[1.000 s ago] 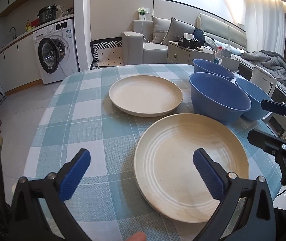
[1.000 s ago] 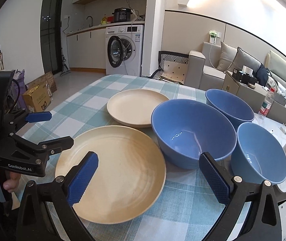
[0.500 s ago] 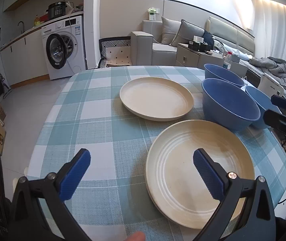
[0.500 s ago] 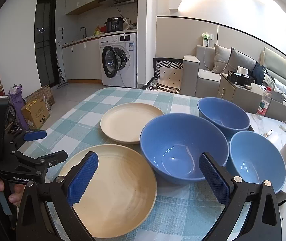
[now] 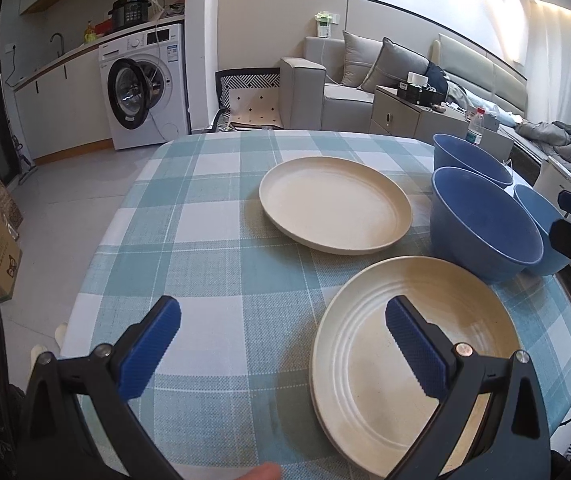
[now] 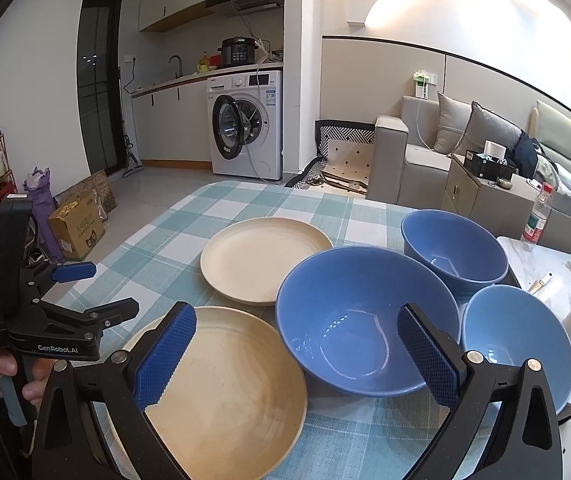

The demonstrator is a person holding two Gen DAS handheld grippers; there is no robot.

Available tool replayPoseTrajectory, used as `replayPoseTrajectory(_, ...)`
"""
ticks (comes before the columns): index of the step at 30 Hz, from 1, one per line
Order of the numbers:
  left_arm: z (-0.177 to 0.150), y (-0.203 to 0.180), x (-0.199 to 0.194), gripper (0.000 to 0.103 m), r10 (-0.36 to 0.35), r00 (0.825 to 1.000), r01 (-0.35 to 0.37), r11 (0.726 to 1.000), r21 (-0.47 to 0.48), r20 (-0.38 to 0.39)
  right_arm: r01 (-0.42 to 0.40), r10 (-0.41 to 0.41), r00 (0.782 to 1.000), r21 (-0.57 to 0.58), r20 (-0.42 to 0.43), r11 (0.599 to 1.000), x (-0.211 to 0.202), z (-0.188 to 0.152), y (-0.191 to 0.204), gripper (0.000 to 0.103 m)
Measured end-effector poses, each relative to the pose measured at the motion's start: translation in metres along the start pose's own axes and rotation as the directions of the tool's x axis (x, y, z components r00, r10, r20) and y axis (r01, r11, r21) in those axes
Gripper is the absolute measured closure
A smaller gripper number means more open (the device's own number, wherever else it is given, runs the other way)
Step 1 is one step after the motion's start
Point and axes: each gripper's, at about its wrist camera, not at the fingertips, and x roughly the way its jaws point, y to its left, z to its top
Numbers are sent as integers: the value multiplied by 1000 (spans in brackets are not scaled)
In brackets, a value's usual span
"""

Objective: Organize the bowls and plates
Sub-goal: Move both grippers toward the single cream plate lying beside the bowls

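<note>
Two cream plates lie on the checked tablecloth: a near plate [image 5: 413,344] [image 6: 229,392] and a far plate [image 5: 335,204] [image 6: 263,258]. Three blue bowls stand to their right: a large bowl [image 5: 481,224] [image 6: 361,316], a far bowl [image 5: 467,158] [image 6: 451,248] and a lighter small bowl [image 5: 541,228] [image 6: 519,340]. My left gripper [image 5: 281,346] is open and empty above the table's near edge, left of the near plate. My right gripper [image 6: 291,354] is open and empty above the near plate and the large bowl. The left gripper also shows in the right wrist view [image 6: 97,288].
The table [image 5: 189,208] has its left edge over open floor. A white side table [image 6: 553,284] with a bottle [image 6: 535,220] stands right of the bowls. A washing machine [image 5: 145,88] and a sofa [image 5: 337,80] stand beyond.
Both grippers have drawn back and up from the table, so the plates and bowls sit farther off and to the right. Both stay open.
</note>
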Motion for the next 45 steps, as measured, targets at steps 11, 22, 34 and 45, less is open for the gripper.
replayPoseTrajectory(11, 20, -1, 10, 0, 2, 1000, -2, 1000, -9, 6, -4, 4, 1000, 7, -10, 1000, 12, 8, -11, 1)
replayPoseTrajectory(22, 31, -4, 31, 0, 14, 1000, -14, 1000, 6, -11, -11, 11, 1000, 10, -13, 1000, 27, 16, -24, 1)
replayPoseTrajectory(34, 49, 6, 59, 0, 22, 999, -23, 999, -39, -40, -4, 5, 999, 28, -39, 1000, 49, 29, -38, 1)
replayPoseTrajectory(45, 56, 9, 87, 0, 43, 996, -47, 998, -45, -78, 1, 0, 998, 23, -58, 1000, 63, 37, -43, 1)
